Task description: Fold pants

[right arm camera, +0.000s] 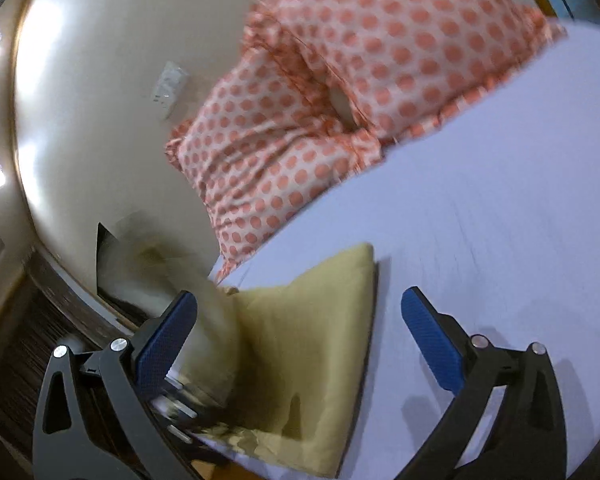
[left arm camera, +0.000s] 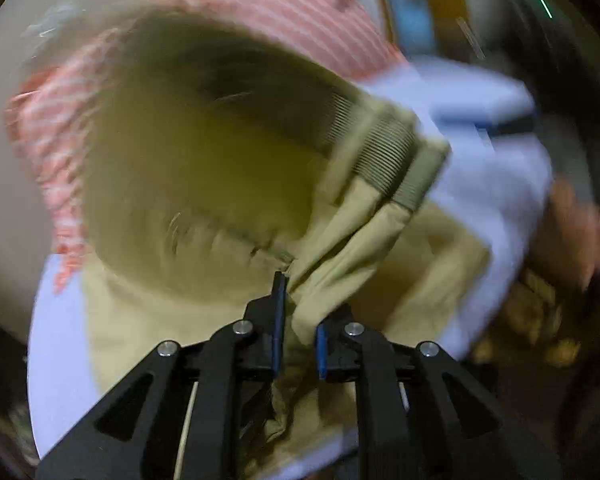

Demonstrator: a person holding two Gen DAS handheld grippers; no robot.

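Observation:
The khaki pants (left arm camera: 204, 184) hang bunched and lifted in the left wrist view, with the ribbed elastic waistband (left arm camera: 384, 152) at the right. My left gripper (left arm camera: 298, 320) is shut on a fold of the pants fabric near the waist. In the right wrist view a folded part of the pants (right arm camera: 312, 344) lies on the white bed sheet (right arm camera: 480, 220), and a blurred lifted part rises at the left. My right gripper (right arm camera: 300, 316) is open and empty, its blue pads either side of the lying fabric, just above it.
Two orange-dotted pillows (right arm camera: 340, 80) lie at the head of the bed against a cream wall (right arm camera: 100, 80). The bed's edge and a dark wooden floor (right arm camera: 20, 360) are at the left. A person's hand (left arm camera: 572, 232) shows at the right of the left wrist view.

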